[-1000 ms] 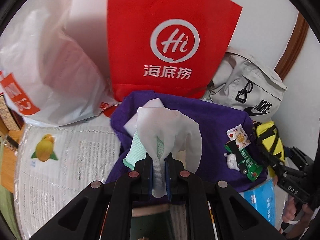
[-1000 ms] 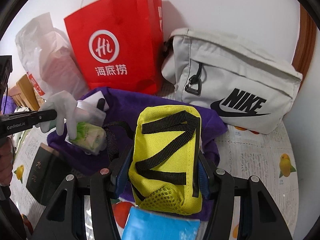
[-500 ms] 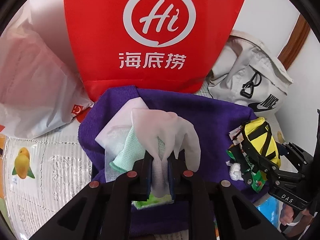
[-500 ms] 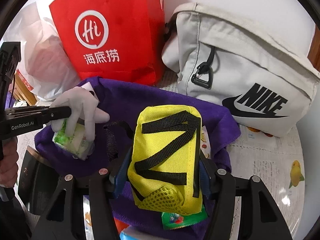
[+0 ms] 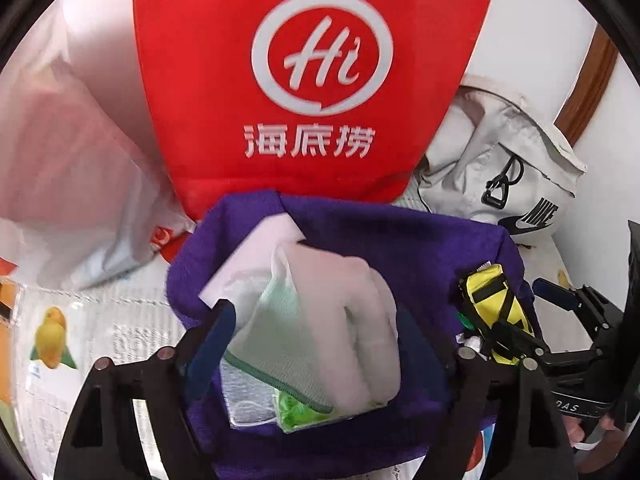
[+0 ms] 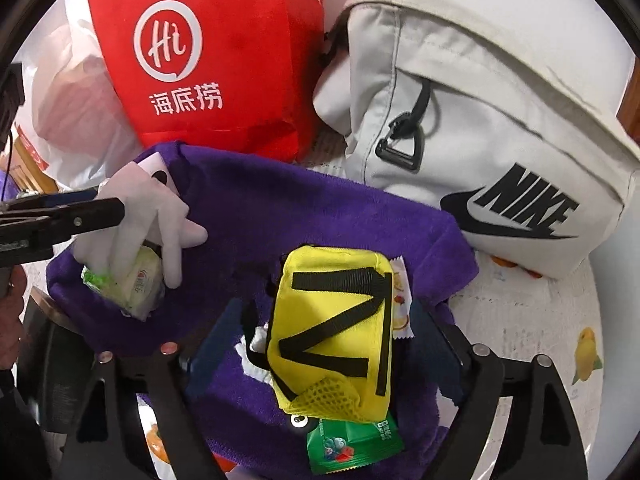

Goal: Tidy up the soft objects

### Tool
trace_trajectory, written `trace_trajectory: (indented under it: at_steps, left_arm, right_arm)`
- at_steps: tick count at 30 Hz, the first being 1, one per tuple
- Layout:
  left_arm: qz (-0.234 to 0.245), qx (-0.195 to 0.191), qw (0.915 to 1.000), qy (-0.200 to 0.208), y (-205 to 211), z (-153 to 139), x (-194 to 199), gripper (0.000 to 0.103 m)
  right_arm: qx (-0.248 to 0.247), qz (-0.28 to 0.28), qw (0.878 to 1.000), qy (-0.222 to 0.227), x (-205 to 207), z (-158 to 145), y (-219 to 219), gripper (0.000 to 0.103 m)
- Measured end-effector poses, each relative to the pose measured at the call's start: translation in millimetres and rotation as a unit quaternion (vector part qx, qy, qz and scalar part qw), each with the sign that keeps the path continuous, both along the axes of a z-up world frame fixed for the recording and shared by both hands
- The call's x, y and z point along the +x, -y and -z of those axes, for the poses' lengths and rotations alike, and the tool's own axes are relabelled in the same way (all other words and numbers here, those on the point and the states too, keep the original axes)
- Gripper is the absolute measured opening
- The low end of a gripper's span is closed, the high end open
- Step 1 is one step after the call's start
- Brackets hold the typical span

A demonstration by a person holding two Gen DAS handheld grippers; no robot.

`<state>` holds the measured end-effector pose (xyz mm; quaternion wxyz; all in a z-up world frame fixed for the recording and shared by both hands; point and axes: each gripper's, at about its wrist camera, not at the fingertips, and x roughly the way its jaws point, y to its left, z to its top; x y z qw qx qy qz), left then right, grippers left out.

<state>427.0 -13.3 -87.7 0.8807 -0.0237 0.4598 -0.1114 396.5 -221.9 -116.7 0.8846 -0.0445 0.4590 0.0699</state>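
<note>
While the left tool (image 5: 316, 332) stands with its blue-padded fingers (image 5: 212, 336) spread wide in the left wrist view, a white glove (image 5: 352, 320) lies between them without being pinched, draped over a pale green mesh pouch (image 5: 276, 344) and a green packet (image 5: 300, 412). All three rest on a purple towel (image 5: 400, 240) spread on the worktop (image 5: 120, 320), whose covering is printed with yellow fruit. Behind the towel a red paper bag (image 5: 312, 80) stands upright, with a white plastic bag (image 5: 72, 184) to its left and a grey Nike bag (image 5: 500, 184) to its right. At the towel's right edge sits a yellow pouch (image 5: 492, 300), with the right tool (image 5: 520, 344) around it.

Seen from the right wrist, the right tool (image 6: 320, 340) is likewise spread, its fingers apart on either side of the yellow pouch (image 6: 332, 320) and not pressing it. The pouch, crossed by black straps, lies on the purple towel (image 6: 300, 216) atop a green snack packet (image 6: 352, 444) and beside a white sachet (image 6: 400, 304). To the left, the white glove (image 6: 148, 212) covers the wrapped packet (image 6: 132, 284), with a finger (image 6: 72, 220) of the left tool just over it. The grey Nike bag (image 6: 480, 120) leans at the back right, touching the red paper bag (image 6: 208, 48).
</note>
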Motion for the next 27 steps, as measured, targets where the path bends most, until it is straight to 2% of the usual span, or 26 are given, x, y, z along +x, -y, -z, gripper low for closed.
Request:
trace_trajectory:
  at_steps: [6,11,18,23,27]
  left_arm:
    - [-0.005,0.015,0.9998,0.010,-5,-20,-18,0.082]
    - [-0.017,0.032,0.9992,0.018,-9,-37,-49,0.083]
    - [-0.041,0.039,0.9978,0.035,-24,-66,-117,0.097]
    - [-0.044,0.057,0.9952,0.066,-20,-87,-177,0.098]
    - [-0.039,0.044,0.9942,0.090,-16,-106,-230,0.098]
  right_arm:
    - [0.000,0.001,1.000,0.009,-11,-15,-2,0.086]
    - [-0.001,0.005,0.999,0.031,-42,-40,-5,0.086]
    - [0.016,0.012,0.998,0.053,-106,-70,-5,0.086]
    - [0.017,0.019,0.997,0.068,-160,-82,-7,0.086]
    - [0.041,0.011,0.997,0.070,-207,-94,-9,0.086]
